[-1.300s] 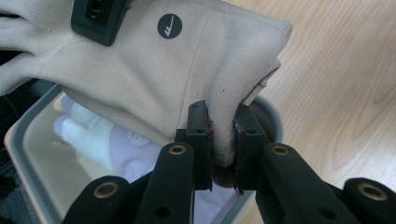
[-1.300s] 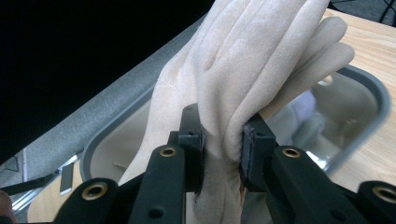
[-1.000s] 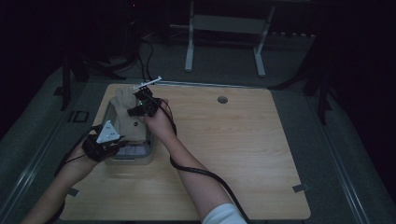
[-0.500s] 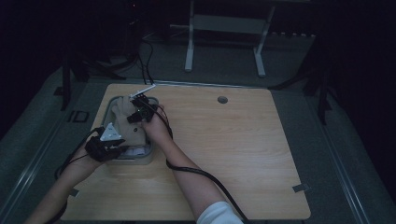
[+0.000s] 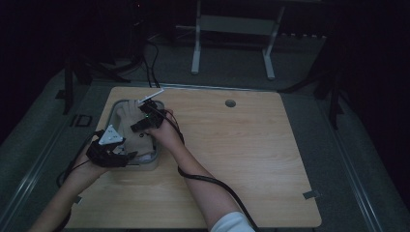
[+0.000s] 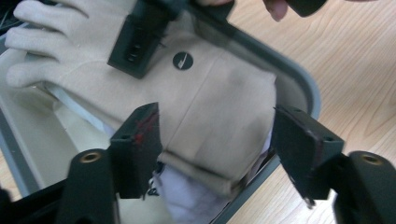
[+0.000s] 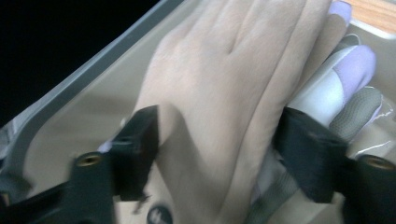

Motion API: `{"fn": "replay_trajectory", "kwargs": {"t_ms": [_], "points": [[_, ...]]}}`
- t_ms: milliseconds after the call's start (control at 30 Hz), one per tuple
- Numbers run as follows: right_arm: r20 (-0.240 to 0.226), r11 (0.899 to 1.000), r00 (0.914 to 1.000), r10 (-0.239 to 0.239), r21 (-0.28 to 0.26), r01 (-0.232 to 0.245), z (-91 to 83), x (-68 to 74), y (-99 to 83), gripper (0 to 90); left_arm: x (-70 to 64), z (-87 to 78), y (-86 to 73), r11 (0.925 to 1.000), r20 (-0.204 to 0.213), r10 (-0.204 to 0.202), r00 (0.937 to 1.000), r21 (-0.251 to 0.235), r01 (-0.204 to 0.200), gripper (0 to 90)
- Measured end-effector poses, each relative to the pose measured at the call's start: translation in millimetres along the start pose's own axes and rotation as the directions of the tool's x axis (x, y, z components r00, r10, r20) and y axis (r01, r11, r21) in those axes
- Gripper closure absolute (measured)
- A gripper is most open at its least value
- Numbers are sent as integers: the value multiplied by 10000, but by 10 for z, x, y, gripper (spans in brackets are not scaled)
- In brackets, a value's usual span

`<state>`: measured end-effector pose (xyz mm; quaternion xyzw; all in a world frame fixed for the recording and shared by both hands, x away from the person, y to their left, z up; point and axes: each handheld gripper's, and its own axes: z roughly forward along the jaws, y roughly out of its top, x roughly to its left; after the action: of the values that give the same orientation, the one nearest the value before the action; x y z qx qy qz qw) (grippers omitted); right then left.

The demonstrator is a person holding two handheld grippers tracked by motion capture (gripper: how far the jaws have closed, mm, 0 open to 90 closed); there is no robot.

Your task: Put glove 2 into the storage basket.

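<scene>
beige glove (image 6: pixel 210 107) lies in grey tray (image 5: pixel 114 108) at counter's (image 5: pixel 251 159) far left, over a lavender glove (image 7: pixel 345 70). left tool (image 6: pixel 217 144) spread at its cuff, right tool (image 7: pixel 219 144) spread over its fingers.

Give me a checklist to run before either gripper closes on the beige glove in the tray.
1. Left gripper open: ok, jaws stand wide apart.
2. Left jaws straddle the glove cuff: ok, cuff lies between them.
3. Right gripper open: ok, jaws spread either side of the glove's finger end.
4. Only the beige glove in the right grasp: not ok, a lilac and grey glove lies right beside one jaw.
5. Glove inside the tray: ok, it lies within the grey rim.
6. Jaws touching the fabric: cannot tell.
</scene>
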<state>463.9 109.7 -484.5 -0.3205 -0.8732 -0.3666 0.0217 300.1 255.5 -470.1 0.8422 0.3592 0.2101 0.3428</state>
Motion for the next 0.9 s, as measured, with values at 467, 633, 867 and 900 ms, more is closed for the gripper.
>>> {"fn": "replay_trajectory", "kwargs": {"t_ms": [467, 633, 867, 900], "points": [[168, 9912, 9951, -969, -892, 980, -534, -58, -265, 186, -193, 24, 107, 9858, 115, -569, 9983, -1575, 580, 119], [17, 9847, 9896, -1441, -983, 1436, -709, -63, -438, 166, -292, 54, 152, 9820, 460, -432, 9980, -1817, 509, 118], [-76, 9803, 9866, -1632, -1140, 1612, -907, -91, -719, 164, -532, 155, 228, 9847, 917, 48, 9958, -1737, 112, 119], [-157, 9815, 9876, -1563, -1149, 1535, -934, -108, -758, 165, -574, 173, 248, 9849, 1010, 169, 9947, -1730, 8, 118]]}}
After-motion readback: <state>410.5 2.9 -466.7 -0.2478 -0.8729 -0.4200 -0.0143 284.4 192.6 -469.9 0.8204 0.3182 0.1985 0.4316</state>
